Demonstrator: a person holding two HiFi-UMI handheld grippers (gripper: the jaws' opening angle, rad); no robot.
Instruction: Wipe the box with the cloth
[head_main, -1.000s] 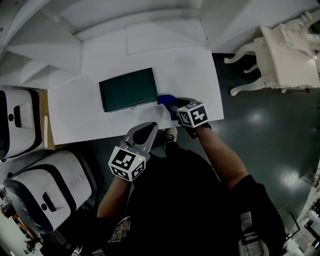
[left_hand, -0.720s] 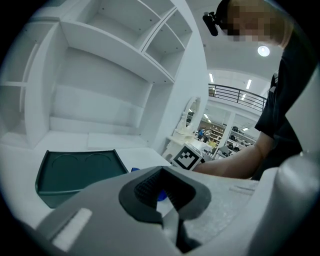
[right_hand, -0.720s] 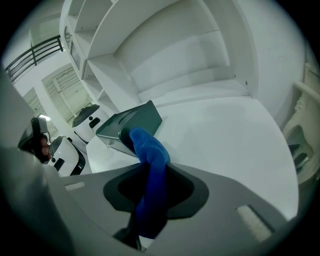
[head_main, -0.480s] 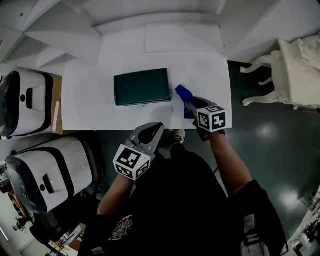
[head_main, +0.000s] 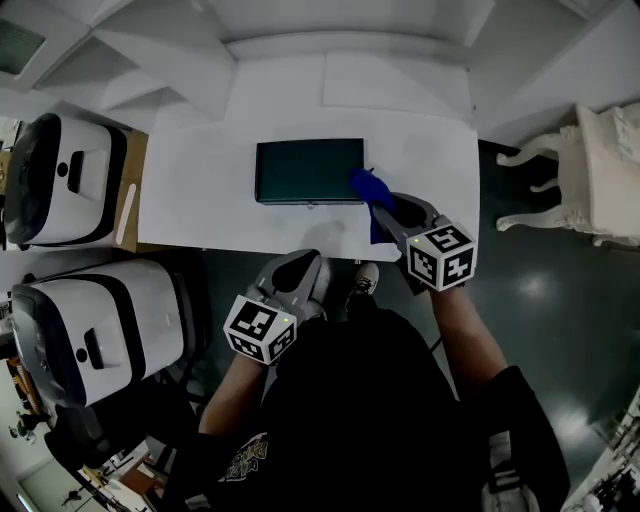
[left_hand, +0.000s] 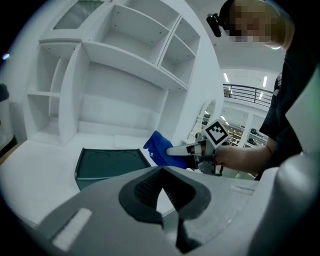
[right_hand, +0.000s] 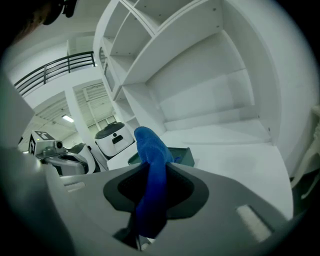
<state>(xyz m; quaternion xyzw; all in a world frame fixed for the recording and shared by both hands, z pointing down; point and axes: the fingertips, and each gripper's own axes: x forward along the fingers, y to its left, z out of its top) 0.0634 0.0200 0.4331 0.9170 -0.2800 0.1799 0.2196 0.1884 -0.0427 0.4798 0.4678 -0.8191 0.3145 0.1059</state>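
Observation:
A dark green flat box lies in the middle of the white table. My right gripper is shut on a blue cloth, and the cloth's bunched end is at the box's right edge. In the right gripper view the cloth hangs between the jaws, with the box just behind it. My left gripper is shut and holds nothing, off the table's front edge. From the left gripper view I see the box, the cloth and the right gripper.
Two white and black machines stand at the left by a wooden board. White shelving rises behind the table. A white ornate piece of furniture stands on the dark floor at the right.
The head view has swung, so the table sits further right in it. The right gripper, still holding the cloth, has come up against the box's right edge. The left gripper stays low.

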